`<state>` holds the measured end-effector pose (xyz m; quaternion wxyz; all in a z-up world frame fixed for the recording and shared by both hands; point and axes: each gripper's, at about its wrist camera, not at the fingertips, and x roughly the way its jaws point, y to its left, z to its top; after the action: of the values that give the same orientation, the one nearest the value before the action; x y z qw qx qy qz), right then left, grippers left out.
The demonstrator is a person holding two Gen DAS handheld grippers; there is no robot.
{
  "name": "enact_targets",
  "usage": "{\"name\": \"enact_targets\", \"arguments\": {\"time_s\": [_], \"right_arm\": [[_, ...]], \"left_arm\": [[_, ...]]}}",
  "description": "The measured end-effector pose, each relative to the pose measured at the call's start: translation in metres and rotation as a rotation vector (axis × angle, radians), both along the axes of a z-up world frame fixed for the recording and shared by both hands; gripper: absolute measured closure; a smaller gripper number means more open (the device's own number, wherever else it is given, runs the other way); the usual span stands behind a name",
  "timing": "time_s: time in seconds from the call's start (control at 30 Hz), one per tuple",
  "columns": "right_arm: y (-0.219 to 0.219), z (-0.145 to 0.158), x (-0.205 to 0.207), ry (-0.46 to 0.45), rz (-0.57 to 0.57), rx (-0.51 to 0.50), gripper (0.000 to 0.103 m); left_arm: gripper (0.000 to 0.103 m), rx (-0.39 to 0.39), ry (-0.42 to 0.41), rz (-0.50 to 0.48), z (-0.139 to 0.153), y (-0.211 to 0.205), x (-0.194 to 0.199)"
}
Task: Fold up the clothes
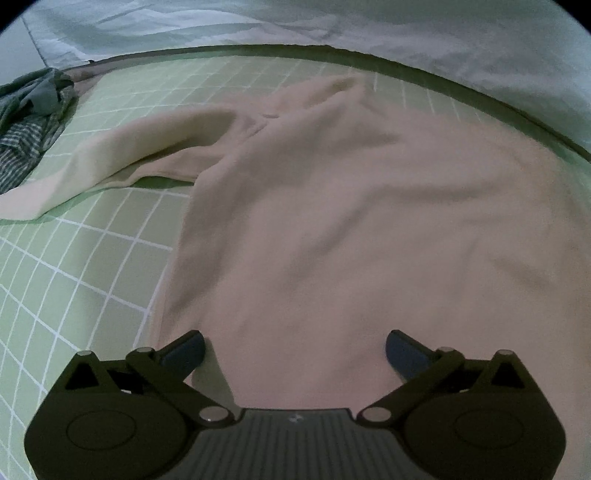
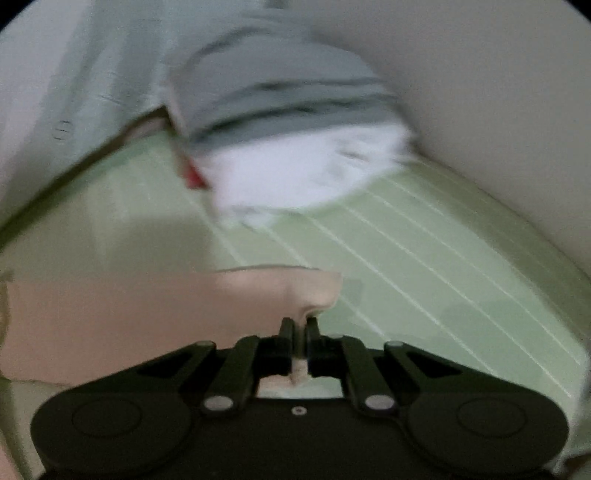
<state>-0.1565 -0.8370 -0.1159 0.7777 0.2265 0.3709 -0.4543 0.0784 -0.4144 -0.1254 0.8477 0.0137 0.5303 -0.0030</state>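
A pale green work mat with a white grid and dark edging [image 1: 92, 258] covers the surface. Beyond it lies wrinkled light grey-white sheeting [image 1: 406, 33]. Lighting is dim; the right wrist view is blurred.

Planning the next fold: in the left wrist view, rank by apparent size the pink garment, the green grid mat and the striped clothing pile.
1. pink garment: fills most of the frame, though it lies nearest the camera.
2. green grid mat: its uncovered part looks smaller; the garment hides much of it.
3. striped clothing pile: smallest, cut off by the left edge.

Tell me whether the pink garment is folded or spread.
Spread: the pink garment lies flat on the green mat, one sleeve stretched out.
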Motion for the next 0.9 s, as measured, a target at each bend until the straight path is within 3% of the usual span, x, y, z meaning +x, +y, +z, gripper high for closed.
{"name": "enact_targets", "arguments": {"time_s": [0.17, 0.3, 0.53, 0.63, 0.7, 0.77, 0.8, 0.87, 0.9], "right_arm": [[0.016, -0.005, -0.045, 0.011, -0.04, 0.048, 0.096], [0.026, -0.005, -0.043, 0.047, -0.026, 0.04, 0.096], [0.031, -0.004, -0.048, 0.032, -0.051, 0.078, 0.095], [0.038, -0.004, -0.05, 0.038, -0.037, 0.079, 0.088], [0.041, -0.003, -0.05, 0.054, -0.005, 0.075, 0.084], [0.042, -0.003, -0.05, 0.063, 0.014, 0.076, 0.067], [0.044, -0.002, -0.051, 0.06, 0.016, 0.079, 0.062], [0.049, 0.002, -0.054, 0.043, 0.012, 0.077, 0.04], [0.055, 0.004, -0.054, 0.036, 0.015, 0.066, 0.035]], "left_arm": [[0.0, 0.001, -0.005, 0.012, 0.001, -0.001, -0.001], [0.0, 0.001, -0.013, 0.009, 0.001, -0.001, -0.003], [0.0, -0.008, -0.022, -0.029, 0.0, 0.004, -0.006], [0.0, -0.029, -0.008, -0.048, 0.003, 0.011, -0.008], [0.0, -0.061, -0.016, -0.01, 0.011, 0.022, -0.014], [0.0, -0.08, -0.034, 0.018, 0.02, 0.038, -0.023], [0.0, -0.07, -0.045, 0.026, 0.025, 0.047, -0.029], [0.0, -0.041, -0.063, 0.043, 0.033, 0.064, -0.042], [0.0, -0.022, -0.069, 0.053, 0.037, 0.074, -0.048]]}}
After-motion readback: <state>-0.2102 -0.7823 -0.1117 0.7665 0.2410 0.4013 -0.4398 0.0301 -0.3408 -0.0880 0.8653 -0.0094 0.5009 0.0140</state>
